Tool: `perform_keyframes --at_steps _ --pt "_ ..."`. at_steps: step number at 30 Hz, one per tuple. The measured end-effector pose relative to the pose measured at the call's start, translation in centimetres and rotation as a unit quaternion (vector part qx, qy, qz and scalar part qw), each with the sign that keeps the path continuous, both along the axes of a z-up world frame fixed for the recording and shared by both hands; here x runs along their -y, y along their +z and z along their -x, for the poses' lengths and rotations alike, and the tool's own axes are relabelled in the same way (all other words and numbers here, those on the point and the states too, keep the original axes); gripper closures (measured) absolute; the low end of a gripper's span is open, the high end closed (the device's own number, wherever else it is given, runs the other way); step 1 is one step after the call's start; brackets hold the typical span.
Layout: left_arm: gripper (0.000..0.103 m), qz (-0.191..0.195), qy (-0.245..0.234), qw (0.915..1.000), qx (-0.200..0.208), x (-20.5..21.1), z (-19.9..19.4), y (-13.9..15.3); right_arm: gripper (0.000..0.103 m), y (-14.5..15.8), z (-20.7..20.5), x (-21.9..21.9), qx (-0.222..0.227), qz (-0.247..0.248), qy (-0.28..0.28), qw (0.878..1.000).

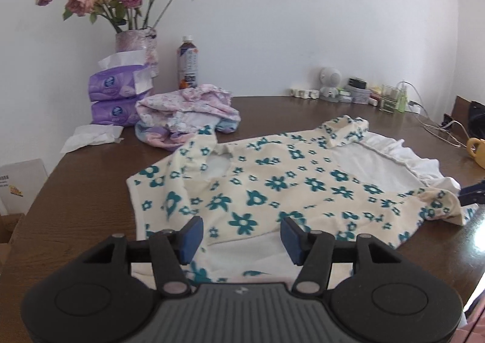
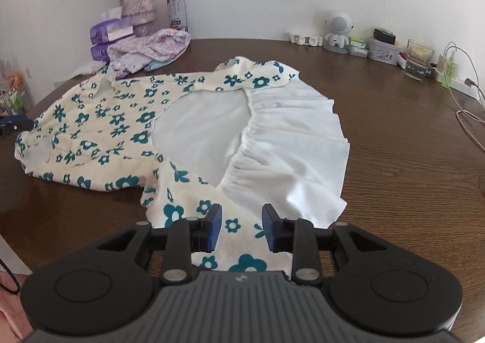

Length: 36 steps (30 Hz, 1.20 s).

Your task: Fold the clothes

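A: Left wrist view shows the floral dress (image 1: 272, 182) spread across the brown bench (image 1: 75, 200); its white ruffled skirt (image 2: 291, 143) lies toward the far right side; a heap of other clothes (image 1: 185, 118) sits just beyond it.

B: The risk, as he judges it: a pinch on only the top layer would drag the dress askew; a wide sweep could push cloth into the heap or toward the bottle (image 1: 188, 62).

A: The left gripper (image 1: 239, 237) stands fairly wide, nothing clamped; the right gripper (image 2: 242, 229) is narrower, its fingers (image 2: 215, 228) parted over the floral hem, pressing nothing.
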<state>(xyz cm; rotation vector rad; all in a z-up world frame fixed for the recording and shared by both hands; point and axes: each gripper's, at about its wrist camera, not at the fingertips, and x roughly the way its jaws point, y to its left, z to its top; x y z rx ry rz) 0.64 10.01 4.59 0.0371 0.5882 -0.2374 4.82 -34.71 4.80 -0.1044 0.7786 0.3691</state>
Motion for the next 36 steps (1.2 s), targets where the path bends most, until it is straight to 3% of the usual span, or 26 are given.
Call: perform_keyframes --at_steps 2,7,9,11,13,15,16,17,30,33,35,36 --pt "0.048 0.015 -0.023 0.9995 -0.014 0.8 0.2 -0.3 0.059 -0.5 -0.3 -0.1 -0.007 0.005 0.002 1.0" --pt "0.048 0.042 -0.05 0.9969 -0.044 2.7 0.1 -1.4 0.059 -1.0 -0.1 0.3 -0.015 0.012 0.015 1.0" --pt "0.049 0.042 -0.048 0.9964 -0.057 3.3 -0.2 -2.1 0.064 -1.2 0.1 0.3 -0.019 0.015 0.027 0.999" --pt "0.05 0.035 -0.044 0.9961 -0.068 3.8 -0.4 -2.8 0.079 -1.4 0.4 0.2 -0.022 0.019 0.036 0.999" --pt "0.059 0.023 -0.039 0.996 -0.077 4.1 -0.5 -3.4 0.092 -1.3 0.6 0.3 -0.021 0.019 0.041 0.999" --pt "0.081 0.001 -0.04 0.9959 -0.08 4.4 -0.3 -3.3 0.097 -1.2 0.8 0.4 -0.018 0.017 0.046 0.999" --pt "0.101 0.001 -0.048 0.9951 -0.086 4.4 -0.2 -3.2 0.098 -1.2 0.9 0.4 -0.017 0.017 0.049 0.999" --pt "0.102 -0.002 -0.054 0.9946 -0.088 4.5 -0.1 -3.1 0.098 -1.2 1.0 0.4 -0.016 0.016 0.05 0.998" --pt "0.102 -0.008 -0.104 0.9897 -0.097 4.4 2.0 -1.4 0.101 0.0 1.3 1.2 0.007 0.044 0.047 0.998" --pt "0.087 -0.029 -0.112 0.9901 -0.079 4.5 2.4 -1.2 0.101 0.0 1.3 1.3 0.009 0.042 0.044 0.998" --pt "0.059 -0.048 -0.119 0.9895 -0.066 4.6 2.7 -1.0 0.101 -0.1 1.2 1.3 0.009 0.04 0.04 0.998" --pt "0.057 -0.059 -0.129 0.9879 -0.062 4.8 2.9 -1.0 0.101 -0.1 1.1 1.3 0.009 0.039 0.04 0.998"
